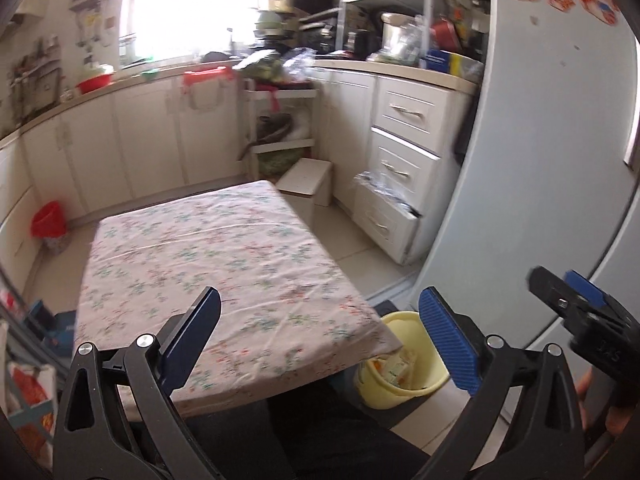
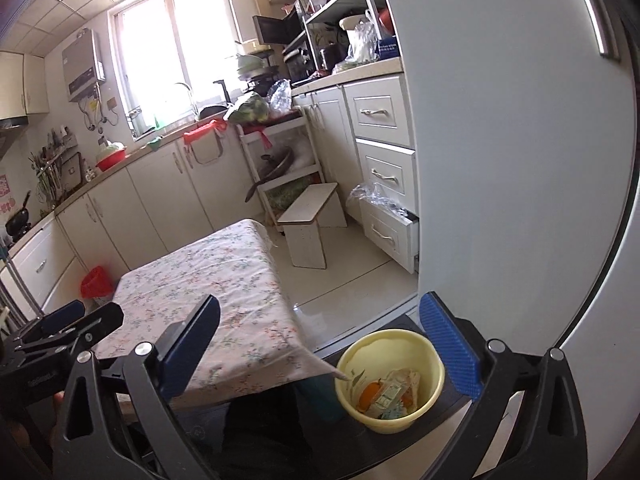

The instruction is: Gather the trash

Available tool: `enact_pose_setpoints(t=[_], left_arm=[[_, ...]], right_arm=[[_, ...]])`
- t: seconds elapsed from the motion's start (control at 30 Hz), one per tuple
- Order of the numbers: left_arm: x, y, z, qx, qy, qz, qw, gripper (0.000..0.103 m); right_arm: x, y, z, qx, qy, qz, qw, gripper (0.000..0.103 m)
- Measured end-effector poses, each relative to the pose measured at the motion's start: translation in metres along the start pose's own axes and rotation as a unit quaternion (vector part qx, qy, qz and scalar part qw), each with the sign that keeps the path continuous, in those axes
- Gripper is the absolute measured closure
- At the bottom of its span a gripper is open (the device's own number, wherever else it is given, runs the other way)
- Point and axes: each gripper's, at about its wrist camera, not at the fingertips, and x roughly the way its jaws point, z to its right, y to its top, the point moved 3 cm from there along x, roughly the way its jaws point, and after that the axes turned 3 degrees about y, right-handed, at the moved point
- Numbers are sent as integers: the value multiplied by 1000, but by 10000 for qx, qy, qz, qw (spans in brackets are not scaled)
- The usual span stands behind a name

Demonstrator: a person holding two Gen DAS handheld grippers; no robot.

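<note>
Both tools gape wide, holding nothing: the left tool [image 1: 320,332] over the cloth-covered counter [image 1: 224,264], the right tool [image 2: 320,344] beside it; the yellow bucket [image 2: 390,378] of trash [image 2: 386,394] stands below the counter's corner, close to the fridge [image 2: 520,160]; a white stool [image 2: 312,220] stands beyond, a red bin [image 2: 96,282] by the far cabinets.

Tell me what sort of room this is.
A home kitchen, most likely. White base cabinets run beneath a countertop below the window, a tall refrigerator stands on the right, and a microwave sits among cluttered shelves.
</note>
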Motion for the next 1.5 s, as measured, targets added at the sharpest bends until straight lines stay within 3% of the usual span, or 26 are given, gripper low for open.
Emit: enact_pose_setpoints(t=[0.1, 0.27, 0.6, 1.5], left_arm=[[-19, -3, -16, -173, 251, 144, 9994, 8], [-41, -9, -34, -492, 174, 251, 9983, 8], [-67, -13, -25, -187, 500, 566, 9970, 8], [-75, -14, -42, -409, 783, 443, 9951, 8]], right_arm=[[-9, -2, -15, -2, 222, -4, 9998, 7], [-15, -4, -36, -39, 467, 19, 9989, 7], [-20, -6, -55, -158, 481, 41, 9987, 7], [-26, -9, -63, -310, 567, 92, 9979, 7]])
